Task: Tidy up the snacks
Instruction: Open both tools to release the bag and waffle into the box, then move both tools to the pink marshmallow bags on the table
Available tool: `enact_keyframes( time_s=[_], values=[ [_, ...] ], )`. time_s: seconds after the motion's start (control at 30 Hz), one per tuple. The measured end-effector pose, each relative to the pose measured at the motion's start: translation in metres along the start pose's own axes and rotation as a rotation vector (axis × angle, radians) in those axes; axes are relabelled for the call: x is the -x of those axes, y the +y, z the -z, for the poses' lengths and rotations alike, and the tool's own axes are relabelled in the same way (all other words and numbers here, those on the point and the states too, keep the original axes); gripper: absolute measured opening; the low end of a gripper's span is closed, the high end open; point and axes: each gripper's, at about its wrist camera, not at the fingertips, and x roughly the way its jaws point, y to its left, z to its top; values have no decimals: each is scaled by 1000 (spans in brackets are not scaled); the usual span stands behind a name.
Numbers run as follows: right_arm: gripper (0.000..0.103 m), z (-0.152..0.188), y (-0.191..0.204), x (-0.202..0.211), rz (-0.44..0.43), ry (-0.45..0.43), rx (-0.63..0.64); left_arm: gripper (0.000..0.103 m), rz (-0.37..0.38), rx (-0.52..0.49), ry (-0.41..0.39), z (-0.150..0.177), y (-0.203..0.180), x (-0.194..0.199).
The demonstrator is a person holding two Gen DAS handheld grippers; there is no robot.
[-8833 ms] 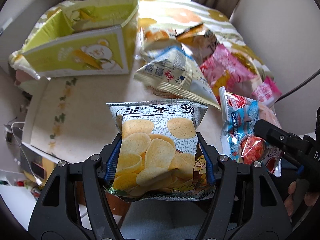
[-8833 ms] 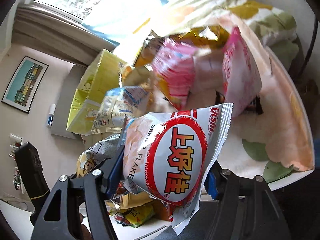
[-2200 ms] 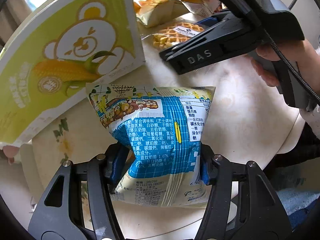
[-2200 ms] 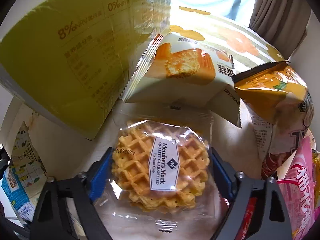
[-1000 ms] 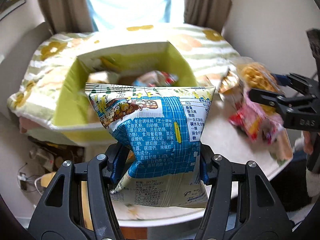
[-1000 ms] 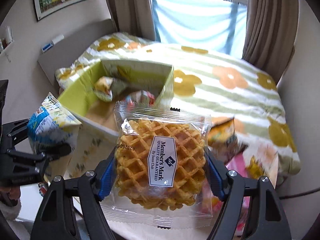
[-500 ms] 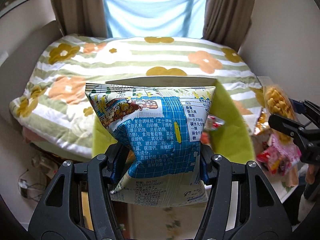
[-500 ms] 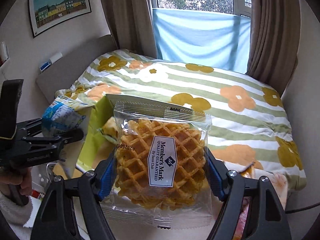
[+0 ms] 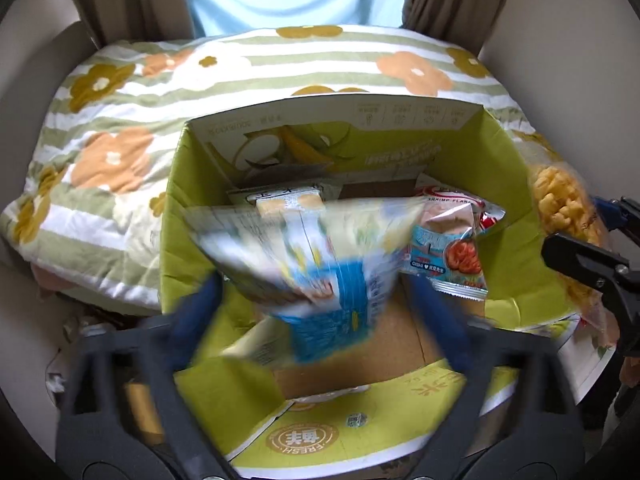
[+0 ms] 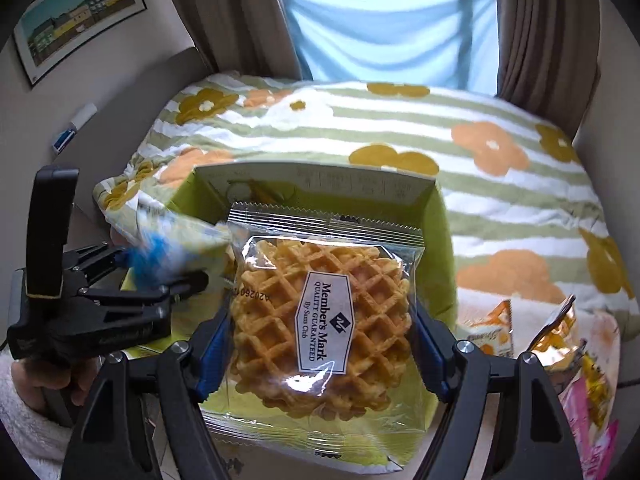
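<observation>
While over the green box — left gripper fingers spread, blue-white bag loose; right gripper pinching waffle pack.

Box: lime-green inside w/ bare brown cardboard floor; white outer flap w/ yellow corn graphic, front flap lime w/ brown round "FRESH" stamp.

Snack bag over it, blurred: white & pale yellow up top, bright blue lower panel w/ yellow bits.

Shrimp pack in box: light blue & pale pink, red-orange shrimp pic, red & white oval logo.

Chip bag behind: white/grey w/ black characters, pale yellow crisps.

Waffle pack: clear wrap, golden-brown grid waffle, white hexagon label w/ dark navy print.

Bedspread: white & sage-green stripes, orange, mustard & white flowers.

Curtains brown; sheer panel light blue.

Gripper pads blue, frames black.
</observation>
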Motion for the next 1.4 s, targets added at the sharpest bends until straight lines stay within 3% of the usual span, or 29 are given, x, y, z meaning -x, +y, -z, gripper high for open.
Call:
enact_keyframes(
  time_s=[0.23,0.5,0.63,0.83,1.17,1.4],
  values=[
    [74,6,-2,-13,-13,48,8,103,-55,48,-12,21,6,17],
    [75,11,8,-19,-38,71,25,103,-62,91,-11,34,15,28],
    [102,17,11,-22,-52,57,18,103,-78,105,-31,41,15,39],
    [102,26,13,-16,-68,39,24,103,-126,99,-44,51,15,48],
    [102,32,25,-5,-20,48,51,103,-70,152,-35,60,24,55],
    [102,38,30,12,14,17,37,103,-57,101,-56,61,10,64]
  ],
)
